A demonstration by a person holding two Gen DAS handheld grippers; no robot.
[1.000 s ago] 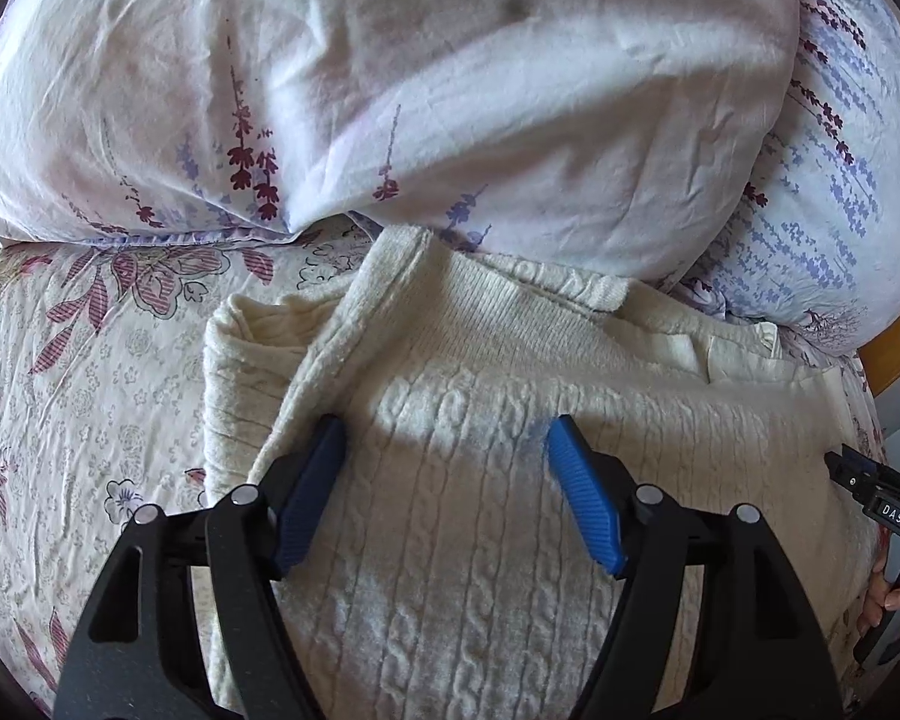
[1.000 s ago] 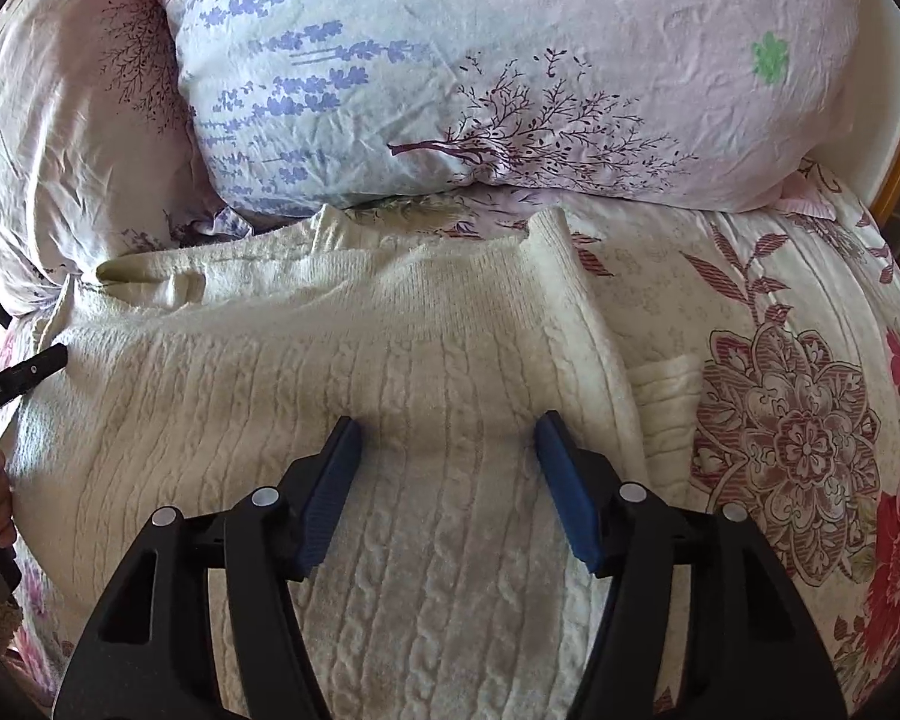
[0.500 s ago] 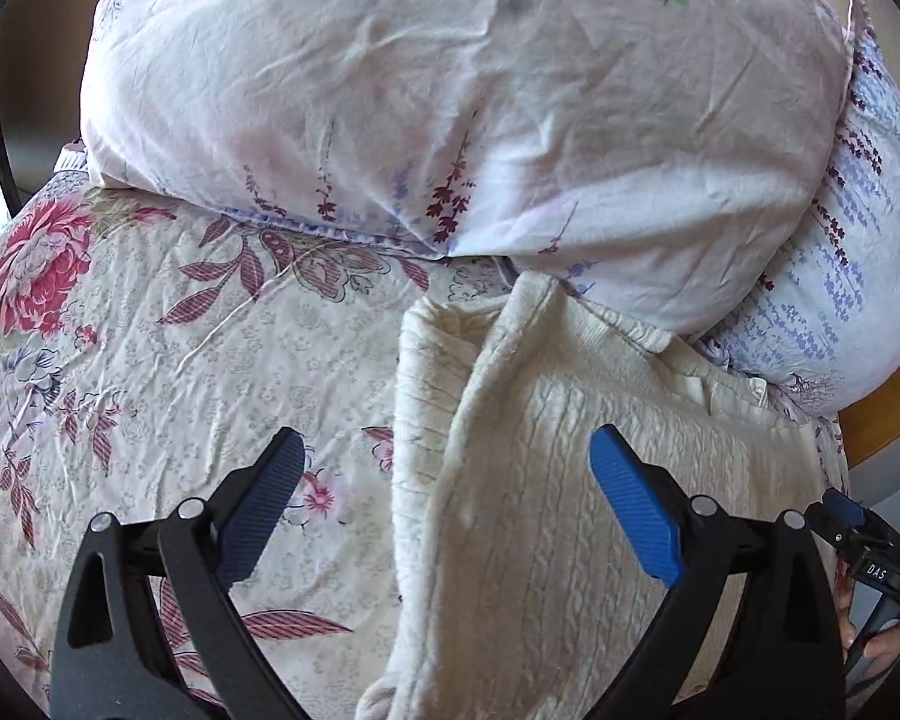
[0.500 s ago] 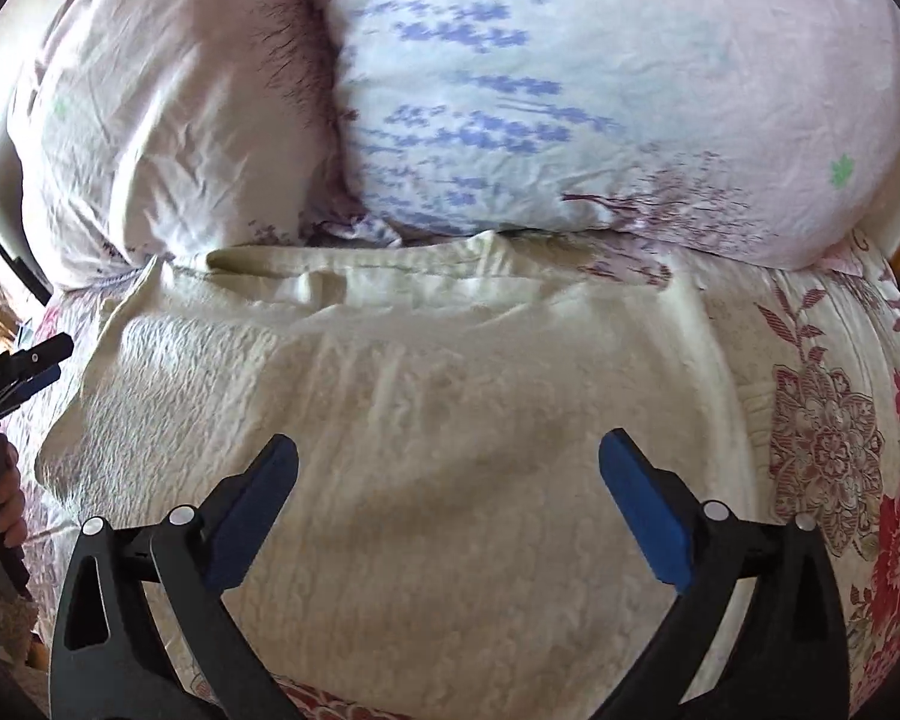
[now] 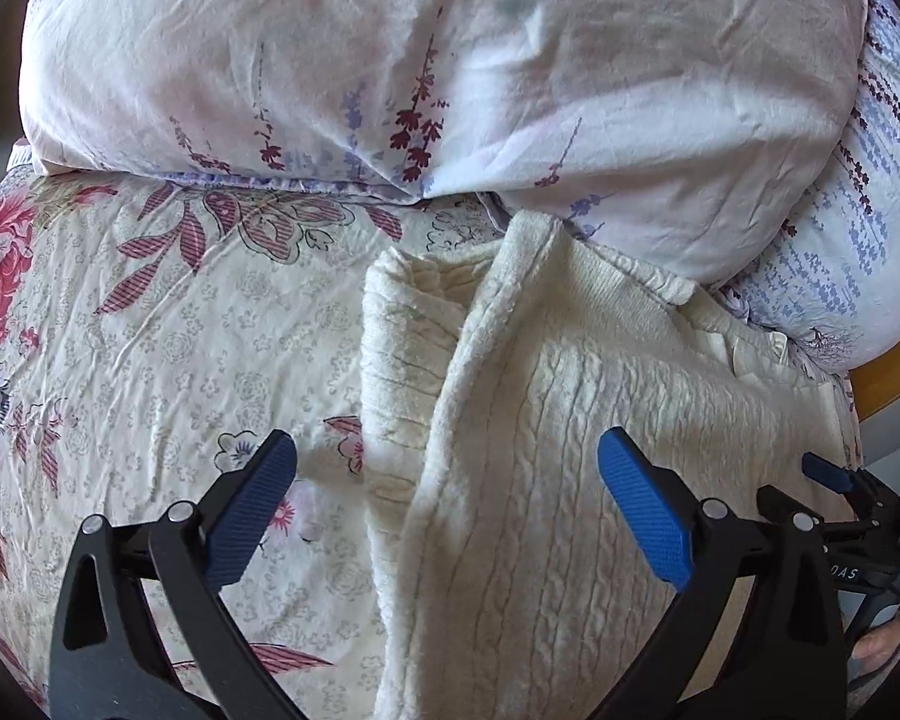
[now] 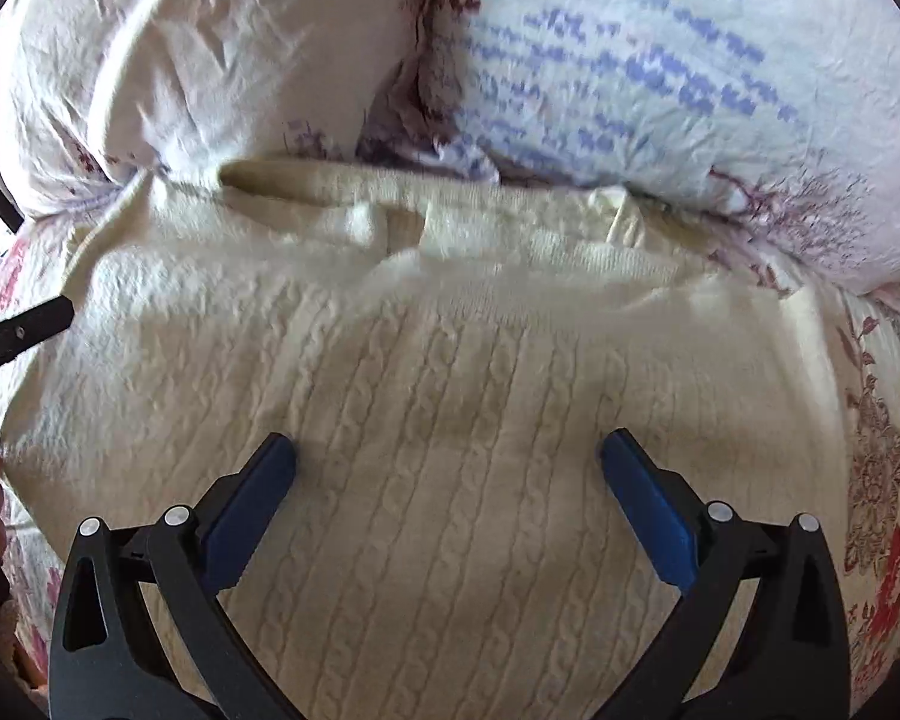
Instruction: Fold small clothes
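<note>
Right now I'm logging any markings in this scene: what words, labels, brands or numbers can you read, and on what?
"DAS" on the right tool, white letters at the edge of the left wrist view; possibly part of a longer word.
A small label at the sweater neck: nothing readable.
No other text on the pillows or bedspread.

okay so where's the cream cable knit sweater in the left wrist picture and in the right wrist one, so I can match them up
Left wrist: the sweater fills the centre-right, its folded edge running down the middle, floral bedspread to its left.
Right wrist: the sweater spans most of the frame below the pillows.
Shared landmark: the blue-sprigged pillow, far right in the left view, upper right in the right view.
</note>
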